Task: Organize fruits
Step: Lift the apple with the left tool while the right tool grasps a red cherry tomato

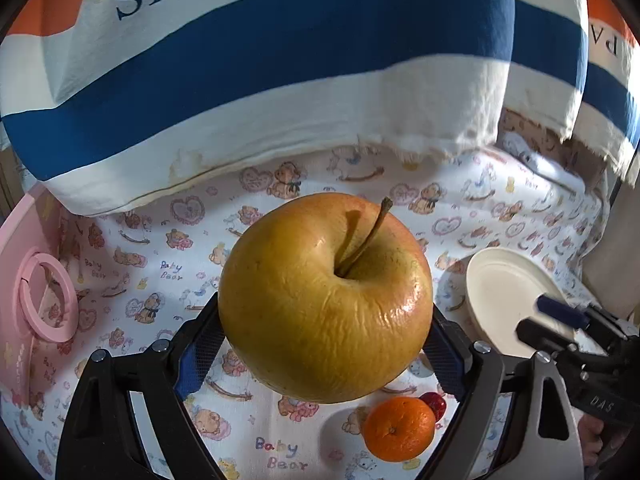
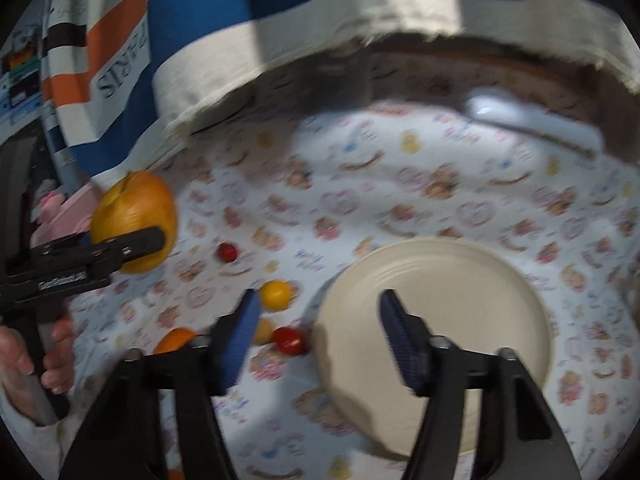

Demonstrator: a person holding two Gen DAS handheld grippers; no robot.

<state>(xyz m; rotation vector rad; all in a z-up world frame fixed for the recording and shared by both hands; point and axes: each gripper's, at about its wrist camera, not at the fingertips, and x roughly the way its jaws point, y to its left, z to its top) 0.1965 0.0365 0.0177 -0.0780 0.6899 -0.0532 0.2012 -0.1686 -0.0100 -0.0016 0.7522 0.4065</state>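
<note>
My left gripper point(image 1: 326, 332) is shut on a large yellow apple point(image 1: 326, 300) with a wrinkled skin, held above the patterned sheet; the apple also shows at the left of the right wrist view point(image 2: 134, 210). A tangerine point(image 1: 399, 429) and a small red fruit point(image 1: 436, 405) lie on the sheet below it. My right gripper point(image 2: 316, 332) is open and empty, above the left rim of a cream plate point(image 2: 460, 300). The plate also shows in the left wrist view point(image 1: 504, 292). A yellow fruit point(image 2: 275, 295), red fruits point(image 2: 289, 340) point(image 2: 227, 252) and an orange one point(image 2: 176, 340) lie left of the plate.
A blue, white and orange striped pillow point(image 1: 260, 60) lies along the back of the bear-print sheet point(image 1: 160, 280). A pink object with a ring point(image 1: 44, 292) is at the left. A white object point(image 2: 532, 120) lies at the back right.
</note>
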